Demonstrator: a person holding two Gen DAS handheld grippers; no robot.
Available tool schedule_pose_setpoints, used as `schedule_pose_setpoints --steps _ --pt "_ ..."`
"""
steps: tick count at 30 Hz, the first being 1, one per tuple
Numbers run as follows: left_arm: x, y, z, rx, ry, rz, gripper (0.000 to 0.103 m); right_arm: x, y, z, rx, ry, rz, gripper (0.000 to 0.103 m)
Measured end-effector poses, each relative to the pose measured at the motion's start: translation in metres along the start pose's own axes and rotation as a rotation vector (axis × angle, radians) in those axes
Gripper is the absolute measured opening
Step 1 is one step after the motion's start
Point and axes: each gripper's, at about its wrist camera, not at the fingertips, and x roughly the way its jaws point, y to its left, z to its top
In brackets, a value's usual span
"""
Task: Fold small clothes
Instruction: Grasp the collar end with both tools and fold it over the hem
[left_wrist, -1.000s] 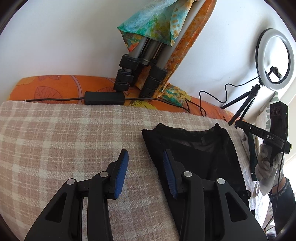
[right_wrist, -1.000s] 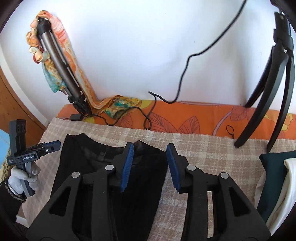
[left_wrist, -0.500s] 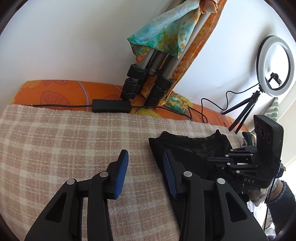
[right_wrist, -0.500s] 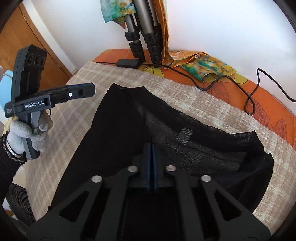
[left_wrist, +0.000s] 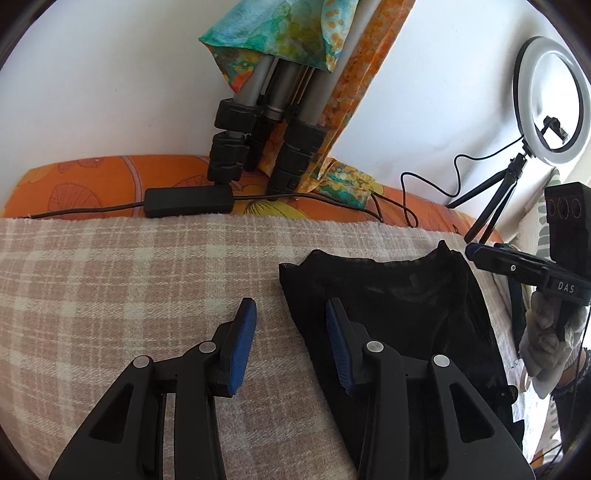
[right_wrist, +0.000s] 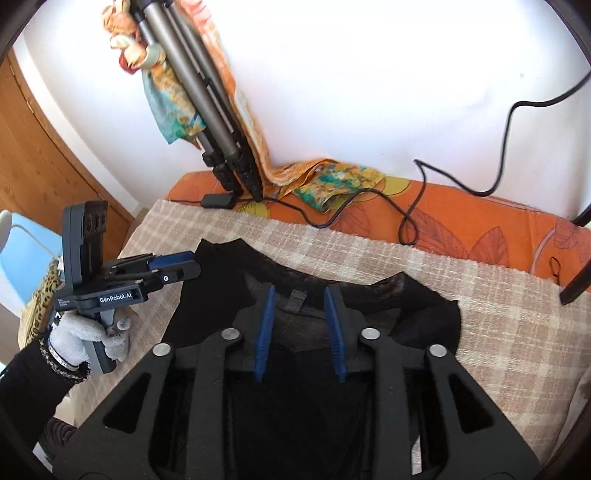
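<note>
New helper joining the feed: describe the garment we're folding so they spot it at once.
Find the checked beige blanket over the orange bedding. The black garment lies flat on it, below the tripod leaning on the wall. It is sheer black mesh with a small loop tag at its neckline.

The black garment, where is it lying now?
In the right wrist view the black garment lies centre on the checked blanket, under the right tongs.

Black garment (right_wrist: 317, 424) largely hidden under gripper bodies, lower part cut off by frame edge. Tripod (left_wrist: 266, 110) top cropped, partly wrapped in scarf (left_wrist: 280, 33). Ring light (left_wrist: 550, 99) clipped at rim.
</note>
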Motion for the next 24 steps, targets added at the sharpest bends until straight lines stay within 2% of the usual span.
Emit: schedule_pose_setpoints --steps 3,5,8,13,15,16,17,18,24 --pt "0.008 -0.012 0.006 0.049 0.001 0.010 0.035 -0.022 -0.023 0.000 0.043 -0.044 -0.057 0.035" --pt "0.014 -0.020 0.009 0.085 0.002 0.003 0.016 -0.029 -0.043 -0.002 0.094 -0.049 -0.070 0.035" --pt "0.021 -0.026 0.012 0.100 0.007 0.015 0.009 -0.023 -0.071 -0.007 0.184 -0.013 -0.046 0.035" --pt "0.019 -0.026 0.019 0.092 -0.013 0.028 0.005 0.007 -0.087 -0.013 0.210 0.050 -0.047 0.035" --pt "0.019 -0.027 0.019 0.103 -0.012 0.035 0.004 0.010 -0.085 -0.013 0.196 0.015 -0.040 0.035" --pt "0.019 -0.027 0.019 0.104 -0.012 0.041 0.004 0.013 -0.085 -0.012 0.196 0.020 -0.030 0.029" --pt "0.017 -0.026 0.019 0.101 -0.015 0.040 0.003 0.015 -0.084 -0.011 0.195 0.015 -0.027 0.009" --pt "0.015 -0.024 0.019 0.093 -0.020 0.034 0.003 0.016 -0.083 -0.010 0.195 0.024 -0.028 0.006" --pt "-0.005 -0.021 0.018 0.065 -0.050 0.011 0.003 -0.004 -0.071 -0.008 0.162 -0.018 -0.014 0.005"
